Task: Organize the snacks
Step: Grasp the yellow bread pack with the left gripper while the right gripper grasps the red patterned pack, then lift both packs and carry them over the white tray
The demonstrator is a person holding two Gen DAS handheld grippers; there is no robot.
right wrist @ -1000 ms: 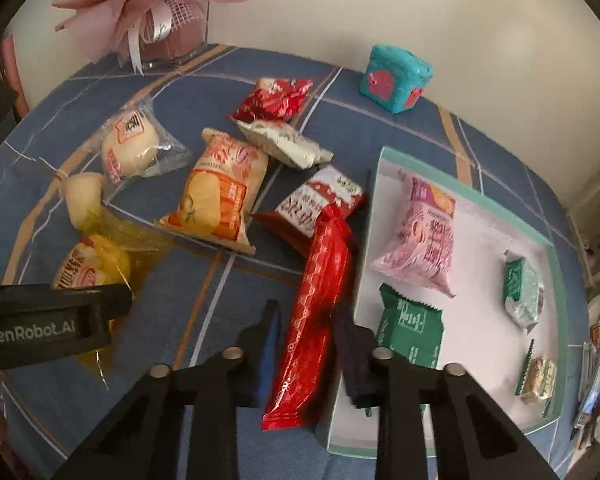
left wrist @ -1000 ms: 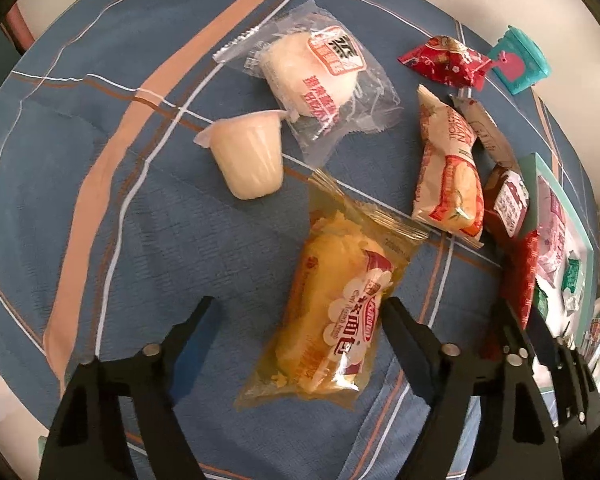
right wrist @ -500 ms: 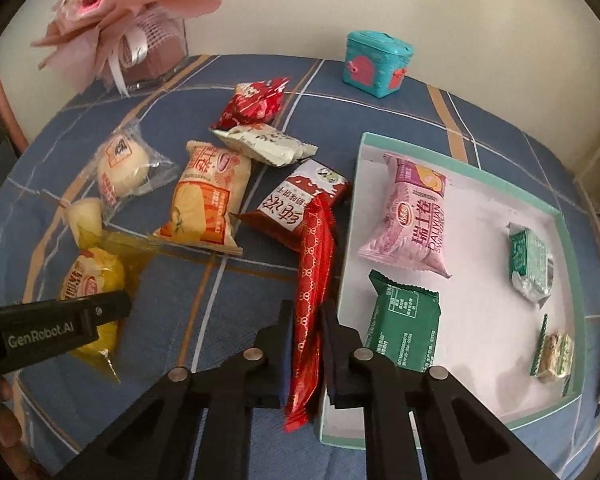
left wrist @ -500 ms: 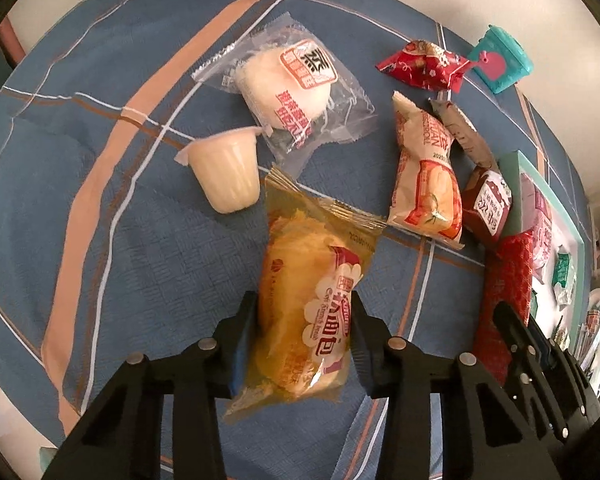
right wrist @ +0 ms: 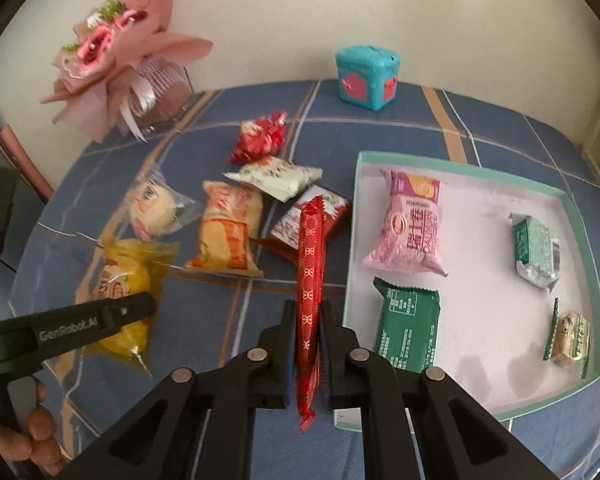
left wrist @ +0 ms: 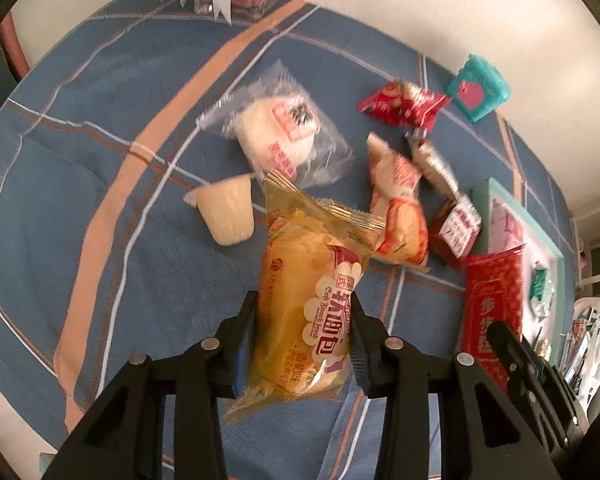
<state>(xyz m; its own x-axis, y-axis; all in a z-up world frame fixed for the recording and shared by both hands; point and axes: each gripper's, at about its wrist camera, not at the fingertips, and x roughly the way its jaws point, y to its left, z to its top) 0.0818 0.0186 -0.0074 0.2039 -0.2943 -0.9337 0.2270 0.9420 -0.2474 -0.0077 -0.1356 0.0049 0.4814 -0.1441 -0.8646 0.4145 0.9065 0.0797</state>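
My left gripper is shut on a yellow soft-bread packet, lifted off the blue plaid cloth. My right gripper is shut on a long red snack bar, held edge-up beside the teal-rimmed white tray. The tray holds a pink packet, a dark green packet, a light green packet and a small candy. The left gripper and its yellow packet show at the left of the right wrist view. The red bar shows at the right of the left wrist view.
Loose on the cloth lie a jelly cup, a clear-wrapped white bun, an orange-white packet, a red foil packet, a white packet and a brown-red packet. A teal box and a pink bouquet stand at the back.
Both grippers closed on their snacks, the left on the yellow bread packet and the right on the red bar. Both then rose, lifting the snacks off the cloth.
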